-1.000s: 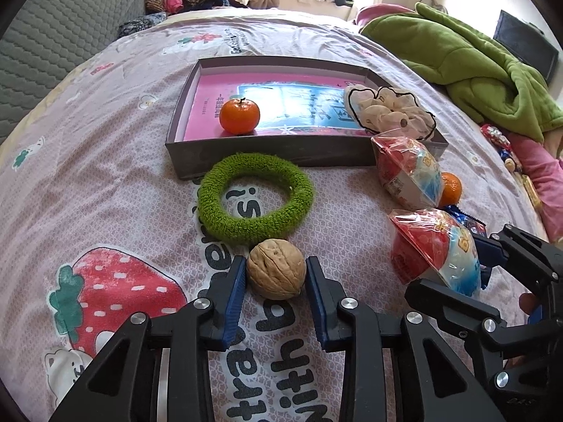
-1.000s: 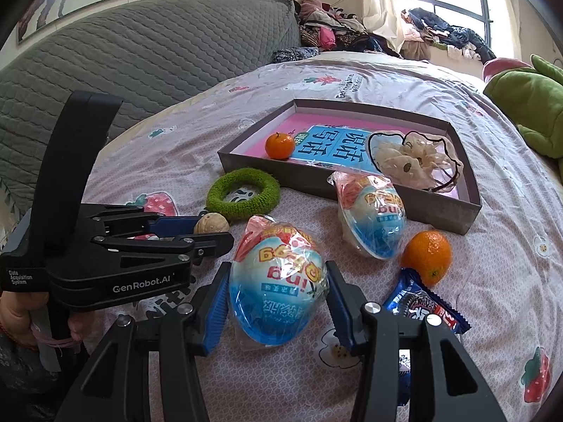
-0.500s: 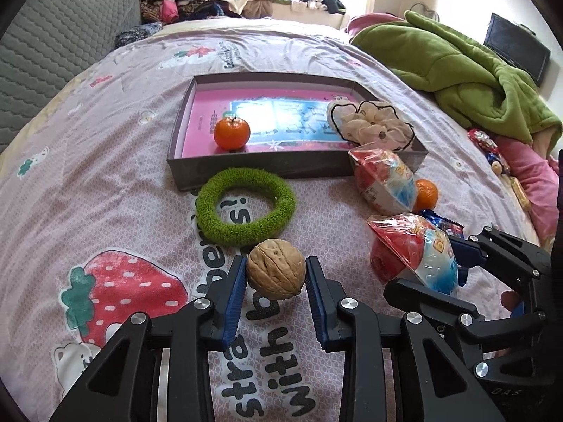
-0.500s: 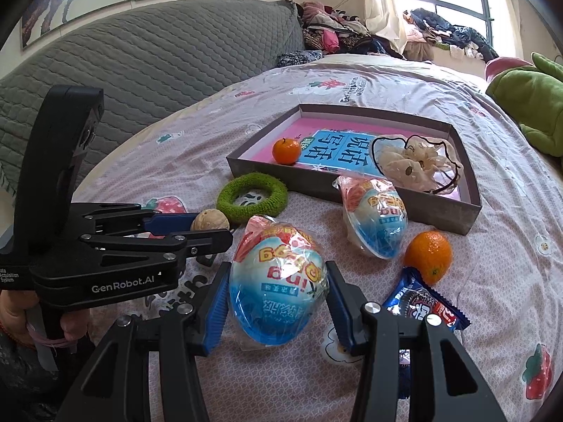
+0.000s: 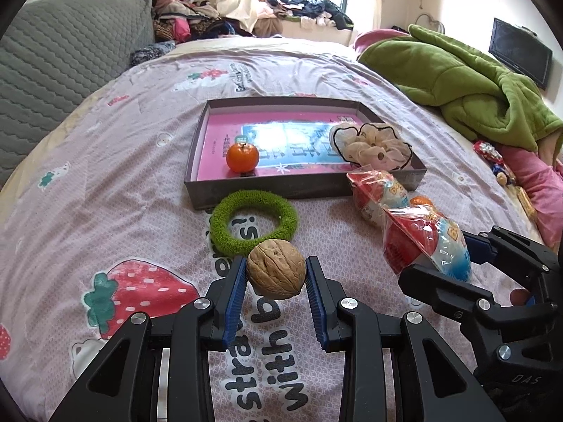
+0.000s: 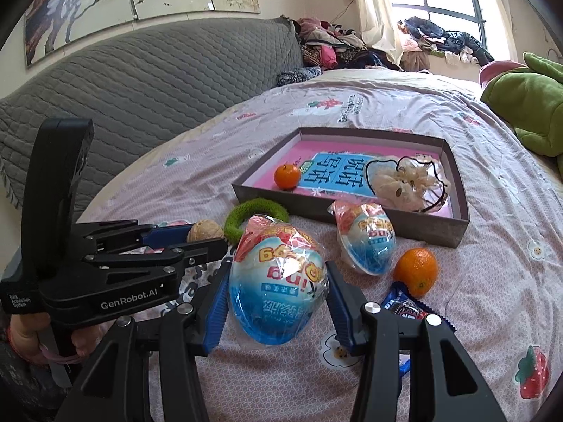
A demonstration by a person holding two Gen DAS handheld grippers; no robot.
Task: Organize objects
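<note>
My left gripper [image 5: 275, 276] is shut on a brown walnut [image 5: 276, 274] and holds it above the bedspread. My right gripper [image 6: 278, 299] is shut on a wrapped toy egg [image 6: 278, 286], also lifted. The grey box [image 5: 267, 190] with a pink bottom lies ahead, holding a tangerine [image 5: 242, 156] and a cream scrunchie [image 5: 374, 147]. A green ring [image 5: 253, 227] lies in front of the box. A second wrapped egg [image 6: 364, 241], a tangerine [image 6: 416, 271] and a blue snack packet [image 6: 410, 311] lie on the bed to the right.
A green blanket [image 5: 468, 84] is heaped at the right of the bed. A grey quilted headboard [image 6: 140, 84] runs along the left. Clothes [image 5: 302, 10] are piled by the window at the far end.
Both grippers have risen with their loads and tilted up. The walnut and the egg are now off the bedspread. The box looks farther away.
</note>
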